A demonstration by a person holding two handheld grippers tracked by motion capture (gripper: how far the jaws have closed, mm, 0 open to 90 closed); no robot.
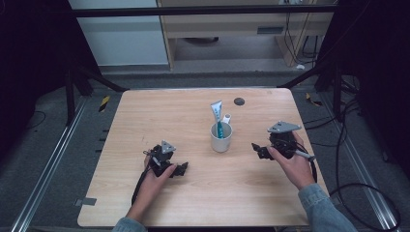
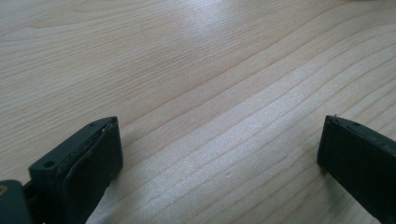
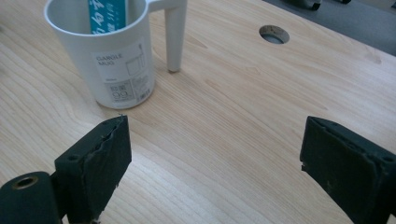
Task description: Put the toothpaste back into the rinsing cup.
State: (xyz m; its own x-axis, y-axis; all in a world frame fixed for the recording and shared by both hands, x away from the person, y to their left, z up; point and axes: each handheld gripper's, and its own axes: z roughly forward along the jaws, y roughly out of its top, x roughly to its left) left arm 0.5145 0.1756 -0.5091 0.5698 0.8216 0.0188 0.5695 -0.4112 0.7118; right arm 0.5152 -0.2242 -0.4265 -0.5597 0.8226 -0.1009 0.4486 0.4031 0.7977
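White mug [image 1: 221, 138] with toothpaste tube [image 1: 217, 114] stands mid-table [image 1: 145, 116]; left gripper [image 1: 183, 168] and right gripper [image 1: 255, 147] flank it, jaws apart, empty. Looks like idle or pre-reach; next likely right closes in on mug handle

Lighting's pretty uneven here. From the high view the wooden table [image 1: 203, 193] is lit softly and evenly, but everything off to both sides drops into near black, and the whole shot is a bit soft and low-res. In the left gripper view there's a pale sheen on the wood straight ahead of the jaws, which are dark and slightly blurry. Right gripper view is sharper: the white mug [image 3: 105, 56] ahead-left throws a faint shadow, label print readable.
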